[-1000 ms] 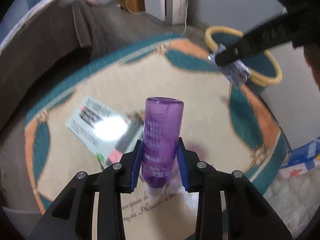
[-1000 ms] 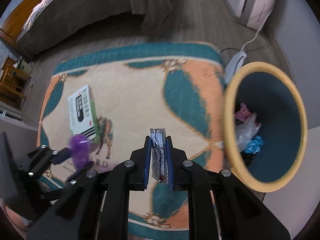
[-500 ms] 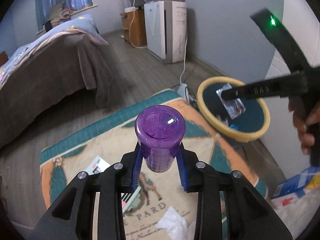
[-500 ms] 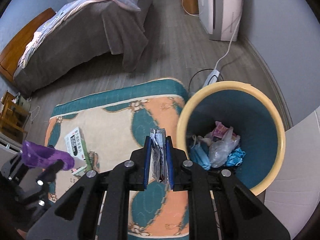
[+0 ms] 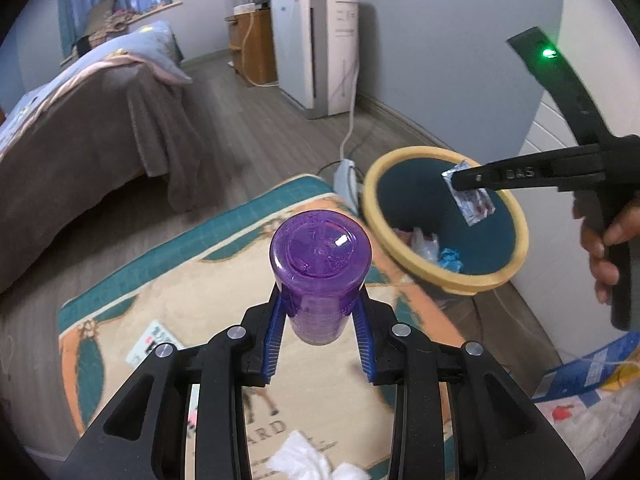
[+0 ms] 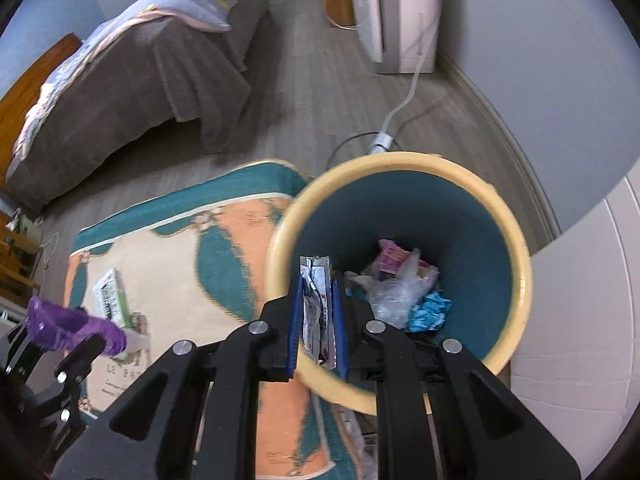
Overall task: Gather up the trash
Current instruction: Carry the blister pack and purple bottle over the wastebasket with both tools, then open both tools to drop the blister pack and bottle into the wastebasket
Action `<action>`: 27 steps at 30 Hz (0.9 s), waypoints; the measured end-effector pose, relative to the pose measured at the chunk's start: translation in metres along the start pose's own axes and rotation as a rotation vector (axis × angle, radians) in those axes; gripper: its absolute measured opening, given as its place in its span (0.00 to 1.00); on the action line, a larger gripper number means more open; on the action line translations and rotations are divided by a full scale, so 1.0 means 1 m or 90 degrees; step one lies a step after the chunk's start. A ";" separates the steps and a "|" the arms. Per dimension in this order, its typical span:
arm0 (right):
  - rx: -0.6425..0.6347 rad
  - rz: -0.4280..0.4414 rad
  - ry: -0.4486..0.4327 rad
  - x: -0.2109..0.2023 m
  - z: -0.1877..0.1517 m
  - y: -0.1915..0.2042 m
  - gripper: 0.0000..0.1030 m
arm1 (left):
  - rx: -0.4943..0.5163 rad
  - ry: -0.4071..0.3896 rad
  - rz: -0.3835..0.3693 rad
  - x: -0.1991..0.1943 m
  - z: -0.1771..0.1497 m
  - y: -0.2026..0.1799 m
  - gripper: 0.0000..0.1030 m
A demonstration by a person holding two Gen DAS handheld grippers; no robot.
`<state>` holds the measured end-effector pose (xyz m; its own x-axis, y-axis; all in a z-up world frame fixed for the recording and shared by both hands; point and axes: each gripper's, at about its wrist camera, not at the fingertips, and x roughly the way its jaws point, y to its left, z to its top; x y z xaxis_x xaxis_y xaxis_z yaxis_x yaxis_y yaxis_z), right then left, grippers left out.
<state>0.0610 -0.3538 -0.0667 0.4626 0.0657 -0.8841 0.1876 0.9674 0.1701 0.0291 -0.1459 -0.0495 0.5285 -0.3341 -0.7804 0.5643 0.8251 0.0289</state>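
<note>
Purple bottle [image 5: 320, 276] sits clamped between the blue pads [image 5: 276, 340] of the left gripper [image 5: 320, 344], base toward the lens; in the left wrist view the patterned rug [image 5: 192, 280] that filled the frame a second ago has dropped low, and bed [image 5: 80, 120], white appliance [image 5: 320, 44] and grey wall now show beyond. To the right, the yellow-rimmed bin [image 5: 444, 280] has come nearer, and the right gripper [image 5: 460, 180], held by a person's hand [image 5: 604, 240], holds a silver wrapper [image 5: 472, 204] over the bin's mouth instead of over its far rim. A printed box [image 5: 150, 344] and crumpled white tissue [image 5: 304, 456] lie on the rug near the lens. In the right wrist view the bin [image 6: 516, 280], a second ago off to the right, now lies straight ahead beneath the right gripper [image 6: 318, 320], whose jaws are closed flat on the wrapper [image 6: 318, 312], which stands upright between the pads over the near rim. Pink, clear and blue scraps [image 6: 408, 288] lie in the bottom. At far left, the left gripper [image 6: 76, 340] carries the bottle [image 6: 68, 326] above the rug [image 6: 168, 272], beside the box [image 6: 112, 296].
</note>
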 end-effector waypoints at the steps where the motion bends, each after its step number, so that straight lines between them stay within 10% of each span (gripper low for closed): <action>1: 0.006 -0.010 0.000 0.001 0.000 -0.007 0.14 | 0.007 0.001 -0.006 0.001 0.002 -0.008 0.32; 27: 0.224 -0.017 -0.017 0.013 -0.013 -0.108 0.15 | 0.055 -0.022 -0.079 0.054 0.083 -0.101 0.33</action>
<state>0.0354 -0.4541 -0.1023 0.4749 0.0306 -0.8795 0.4850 0.8249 0.2906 0.0534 -0.2853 -0.0429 0.4720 -0.4472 -0.7598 0.6784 0.7346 -0.0110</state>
